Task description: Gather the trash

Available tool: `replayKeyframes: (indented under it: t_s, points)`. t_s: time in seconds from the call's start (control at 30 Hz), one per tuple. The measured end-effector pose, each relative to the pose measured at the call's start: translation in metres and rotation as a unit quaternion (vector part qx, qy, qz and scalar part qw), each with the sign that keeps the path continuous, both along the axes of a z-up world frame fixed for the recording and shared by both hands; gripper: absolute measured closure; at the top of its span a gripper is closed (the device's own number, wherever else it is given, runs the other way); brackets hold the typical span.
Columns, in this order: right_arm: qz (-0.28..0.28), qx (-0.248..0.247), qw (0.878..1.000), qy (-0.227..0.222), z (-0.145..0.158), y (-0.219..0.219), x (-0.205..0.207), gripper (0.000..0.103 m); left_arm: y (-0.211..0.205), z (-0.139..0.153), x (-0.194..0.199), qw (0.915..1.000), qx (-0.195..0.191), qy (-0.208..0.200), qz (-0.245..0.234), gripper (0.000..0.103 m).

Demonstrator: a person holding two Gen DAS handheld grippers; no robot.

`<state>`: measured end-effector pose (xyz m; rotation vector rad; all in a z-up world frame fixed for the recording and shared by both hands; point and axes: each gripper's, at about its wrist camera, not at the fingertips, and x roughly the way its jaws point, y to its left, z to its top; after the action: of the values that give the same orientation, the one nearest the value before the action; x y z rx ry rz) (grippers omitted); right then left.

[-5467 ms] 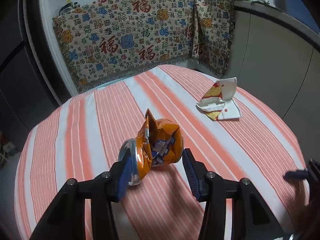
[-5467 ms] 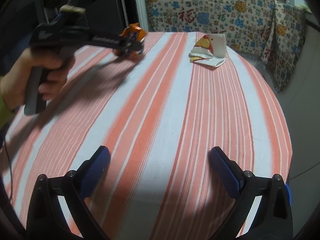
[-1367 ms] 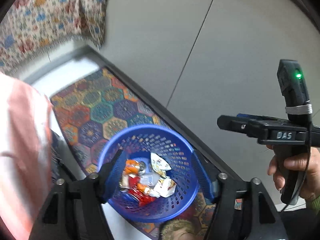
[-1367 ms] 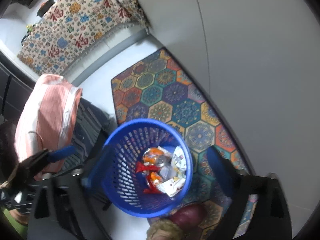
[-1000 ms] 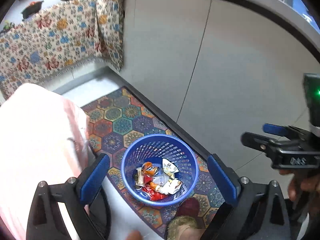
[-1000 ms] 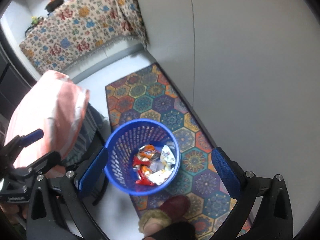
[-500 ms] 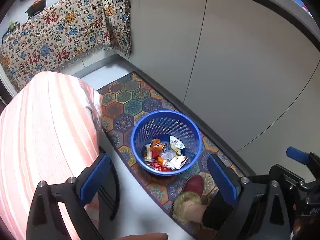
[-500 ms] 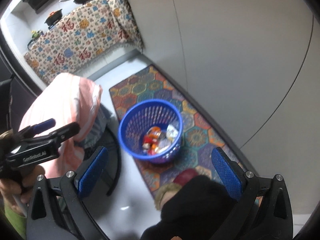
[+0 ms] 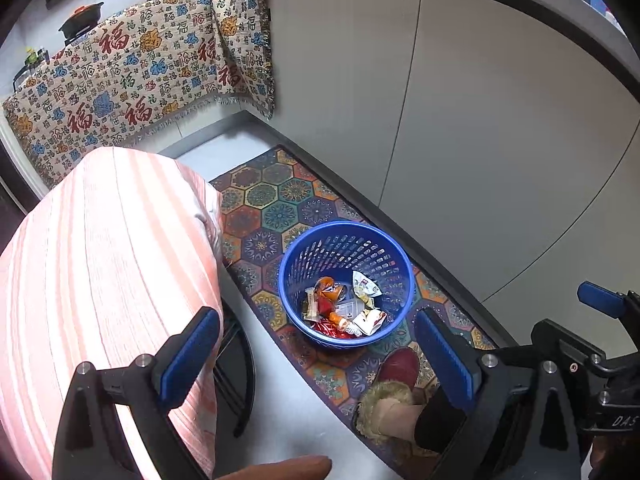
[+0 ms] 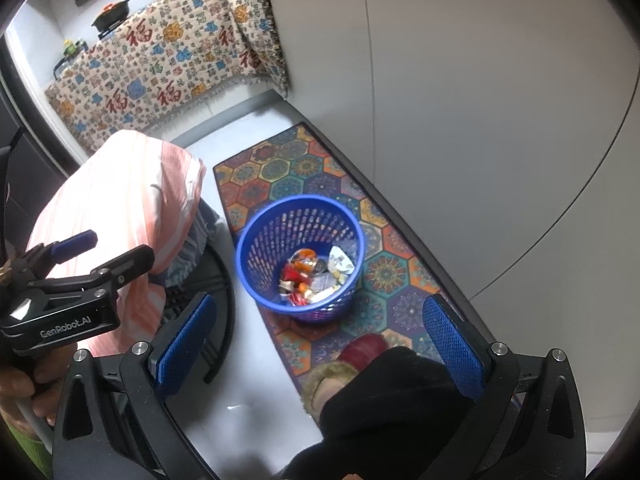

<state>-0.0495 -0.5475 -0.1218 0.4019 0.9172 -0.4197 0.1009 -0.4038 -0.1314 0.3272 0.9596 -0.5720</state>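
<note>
Basket point(image 9: 296, 256): blue plastic, round, perforated lattice wall, solid rim; it stands at centre frame in both wrist views, on the rug.
Trash point(image 9: 344, 310): crumpled wrappers — orange, red, white, some foil-bright — heaped on the basket floor, lower right of its interior; an orange crushed packet point(image 10: 303, 258) lies near the top of the heap.
Rug point(image 9: 276, 196): flat runner of multicoloured hexagon medallions, running from upper centre to lower right along a dark baseboard.
Tablecloth point(image 9: 100, 240): coral and white stripes, soft folds at the hanging corner, filling the left of the frame; its draped edge is near the basket rim but apart from it.
Left gripper point(image 9: 316, 354): black frame, blue ribbed pads point(image 9: 188, 354); jaws spread wide, nothing between them, the basket seen through the gap.
Right gripper point(image 10: 320, 340): same build, blue mesh-textured pads point(image 10: 452, 346); jaws wide apart and empty.
Slipper point(image 9: 396, 368): dark red with a fuzzy tan cuff, on the rug just below the basket.
Cabinet panels point(image 9: 500, 140): smooth pale grey, upper right.
Open room: bare grey floor point(image 10: 256, 364) lies between the table's dark curved base and the rug's left edge.
</note>
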Motion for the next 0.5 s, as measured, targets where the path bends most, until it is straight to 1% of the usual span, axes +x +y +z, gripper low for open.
replayKeyframes:
  t_s: [0.5]
  points:
    - [0.014,-0.004,1.0,0.005,0.0063,0.009,0.0018,0.0,0.0004,0.0022,-0.002,1.0,0.004,-0.002,0.004,0.003]
